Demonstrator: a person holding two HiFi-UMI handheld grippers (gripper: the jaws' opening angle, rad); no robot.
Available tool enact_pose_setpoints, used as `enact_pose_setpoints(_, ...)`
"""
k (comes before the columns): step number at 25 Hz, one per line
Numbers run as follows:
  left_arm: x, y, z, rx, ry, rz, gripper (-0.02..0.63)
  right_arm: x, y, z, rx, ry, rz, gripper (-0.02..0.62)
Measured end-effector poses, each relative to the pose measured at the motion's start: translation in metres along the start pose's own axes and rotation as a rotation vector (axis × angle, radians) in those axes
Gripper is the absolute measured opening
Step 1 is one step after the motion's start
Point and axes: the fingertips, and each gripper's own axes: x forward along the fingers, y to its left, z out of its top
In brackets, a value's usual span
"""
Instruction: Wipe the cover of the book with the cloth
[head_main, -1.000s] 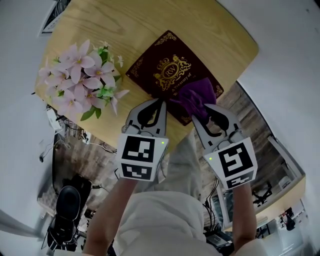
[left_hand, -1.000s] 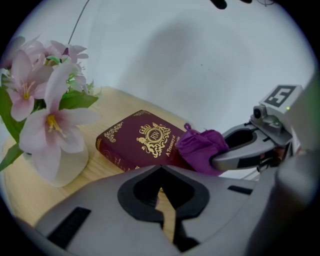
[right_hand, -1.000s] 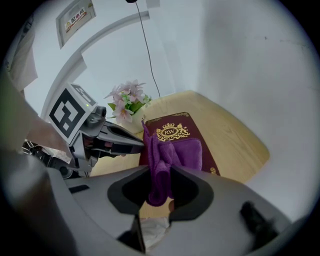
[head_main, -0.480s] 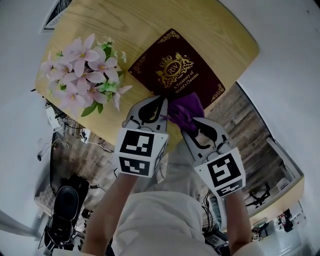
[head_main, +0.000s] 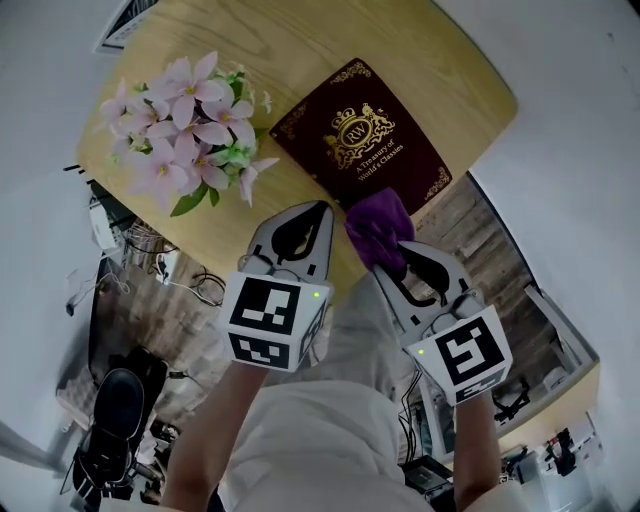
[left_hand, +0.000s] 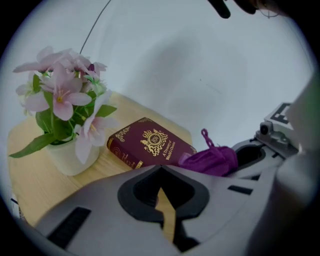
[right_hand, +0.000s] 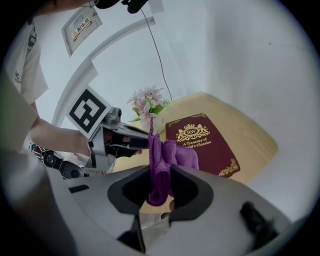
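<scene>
The right gripper (right_hand: 160, 172) has its jaws closed on the purple cloth (right_hand: 161, 160), which stands up between them in a bunched fold. Just ahead of these jaws the maroon book (head_main: 362, 135) lies flat on the wooden bench (head_main: 250, 40), cover up. The cloth hangs over the book's near edge; whether it touches the cover cannot be told. The left gripper (left_hand: 161, 169) has its jaws together at the tips, with nothing between them, just left of the cloth. Ahead and left of the left jaws stands a pot of pink flowers (left_hand: 62, 95).
</scene>
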Motion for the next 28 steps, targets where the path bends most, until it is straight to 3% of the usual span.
enact_pose_setpoints(6,-0.018,-0.007,-0.006,-0.004,-0.005,-0.021,0.011,-0.005,-0.032,0.025,-0.056,-0.032,-0.104,0.11)
enact_pose_setpoints(12,-0.022,-0.006,-0.006,0.002,-0.007,-0.024,0.011,-0.004,-0.082,0.051,-0.064,-0.034,-0.219,0.11)
enact_pose_setpoints(18,-0.025,0.005,-0.006,-0.018,-0.012,-0.001,0.011,0.009,-0.125,0.061,-0.049,0.001,-0.281,0.11)
enact_pose_setpoints(28,-0.025,0.009,-0.006,-0.031,-0.018,0.011,0.011,0.028,-0.119,0.059,-0.061,0.041,-0.249,0.11)
